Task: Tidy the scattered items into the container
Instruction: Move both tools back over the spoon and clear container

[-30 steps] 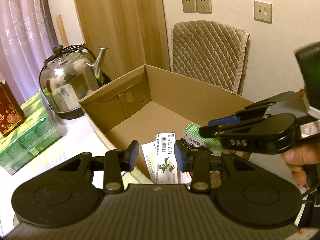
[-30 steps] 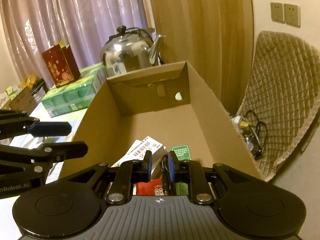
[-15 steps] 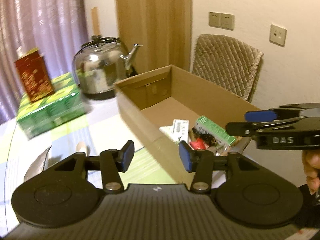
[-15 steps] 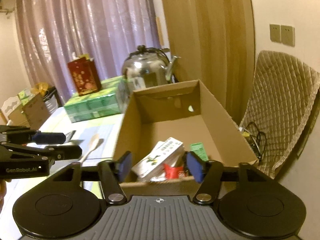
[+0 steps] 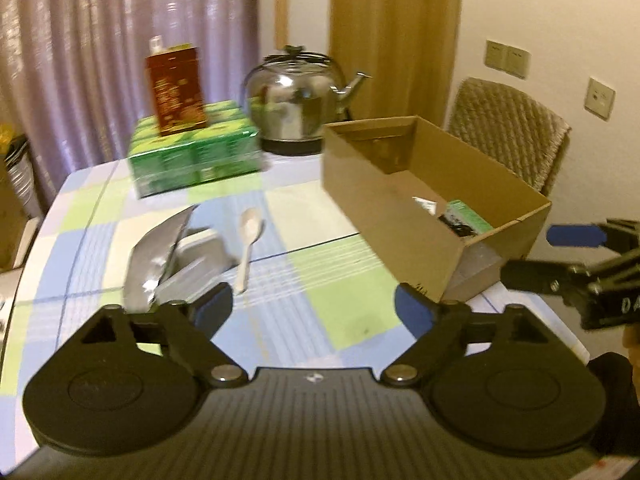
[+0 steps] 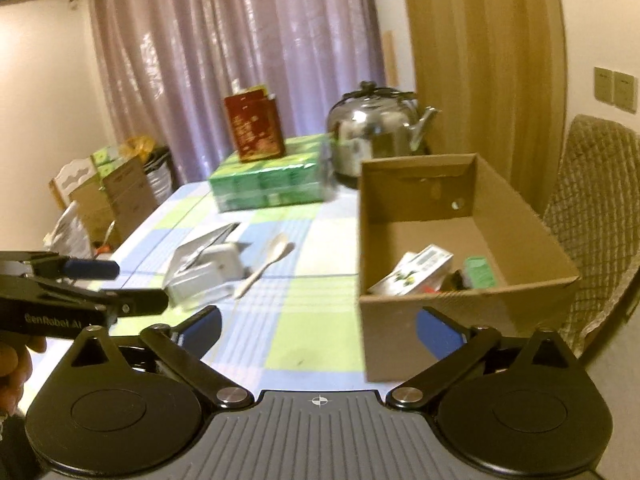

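Cardboard box point(image 6: 460, 240), at the table's right side, already holds a white carton point(image 6: 412, 270) and a green packet point(image 6: 480, 272). Left out are a wooden spoon point(image 5: 250, 248) and a silver pouch point(image 5: 160, 256). Left gripper point(image 5: 314, 308) and right gripper point(image 6: 318, 330) are spread wide, nothing grasped.

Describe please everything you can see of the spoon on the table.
The spoon is pale, cream or light wood by its look, with an oval bowl and a long thin handle. It lies flat on the checked tablecloth, bowl toward the far side, handle toward the cameras. It rests between the silver and white device and the cardboard box, apart from both. No hand-held gripper touches it.
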`<state>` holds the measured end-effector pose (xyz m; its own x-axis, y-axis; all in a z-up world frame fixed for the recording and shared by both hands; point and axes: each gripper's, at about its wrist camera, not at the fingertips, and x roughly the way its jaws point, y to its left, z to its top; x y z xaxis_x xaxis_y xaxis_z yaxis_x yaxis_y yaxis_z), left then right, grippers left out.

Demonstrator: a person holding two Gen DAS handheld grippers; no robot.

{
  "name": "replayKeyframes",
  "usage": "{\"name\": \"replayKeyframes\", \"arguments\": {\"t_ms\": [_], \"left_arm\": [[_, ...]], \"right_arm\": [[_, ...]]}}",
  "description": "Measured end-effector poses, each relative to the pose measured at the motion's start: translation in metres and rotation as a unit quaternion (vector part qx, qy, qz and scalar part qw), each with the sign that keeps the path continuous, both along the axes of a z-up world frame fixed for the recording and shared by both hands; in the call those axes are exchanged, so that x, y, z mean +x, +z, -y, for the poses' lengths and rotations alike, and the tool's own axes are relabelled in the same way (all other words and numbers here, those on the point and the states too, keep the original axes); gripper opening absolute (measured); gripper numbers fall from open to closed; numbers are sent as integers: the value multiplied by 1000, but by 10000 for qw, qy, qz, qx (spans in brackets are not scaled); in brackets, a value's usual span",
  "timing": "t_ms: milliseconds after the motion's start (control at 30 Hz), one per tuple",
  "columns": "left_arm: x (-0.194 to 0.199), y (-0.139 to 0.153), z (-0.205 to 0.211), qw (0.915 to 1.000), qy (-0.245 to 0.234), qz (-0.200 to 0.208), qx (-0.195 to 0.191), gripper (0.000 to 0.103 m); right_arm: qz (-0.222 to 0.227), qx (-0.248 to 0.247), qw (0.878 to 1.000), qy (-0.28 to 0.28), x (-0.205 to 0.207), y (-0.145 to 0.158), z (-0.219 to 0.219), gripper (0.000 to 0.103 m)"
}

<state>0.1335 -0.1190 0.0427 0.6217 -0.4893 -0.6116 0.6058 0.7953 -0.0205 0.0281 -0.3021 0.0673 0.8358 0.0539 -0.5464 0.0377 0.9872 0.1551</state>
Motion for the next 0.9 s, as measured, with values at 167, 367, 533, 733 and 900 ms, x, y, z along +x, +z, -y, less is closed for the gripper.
{"name": "replayKeyframes", "arguments": {"t_ms": [167, 367, 533, 733, 900], "left_arm": [[-8, -5, -34, 9994, 330, -89, 19, 94], [-12, -16, -71, 9971, 724, -178, 120, 96], [-8, -21, -91, 9958, 867, -178, 239, 96], [-1, -25, -102, 9951, 924, -203, 272, 96], [7, -32, -107, 9952, 899, -237, 297, 96]], "right_arm": [[-92, -41, 9996, 279, -5, -5, -24, 101], [-216, -80, 9984, 525, -7, -11, -45, 101], [-298, -69, 9975, 635, -6, -15, -55, 101], [-365, -86, 9969, 695, -1, -18, -60, 101], [-436, -105, 9963, 726, 7, -23, -61, 101]]}}
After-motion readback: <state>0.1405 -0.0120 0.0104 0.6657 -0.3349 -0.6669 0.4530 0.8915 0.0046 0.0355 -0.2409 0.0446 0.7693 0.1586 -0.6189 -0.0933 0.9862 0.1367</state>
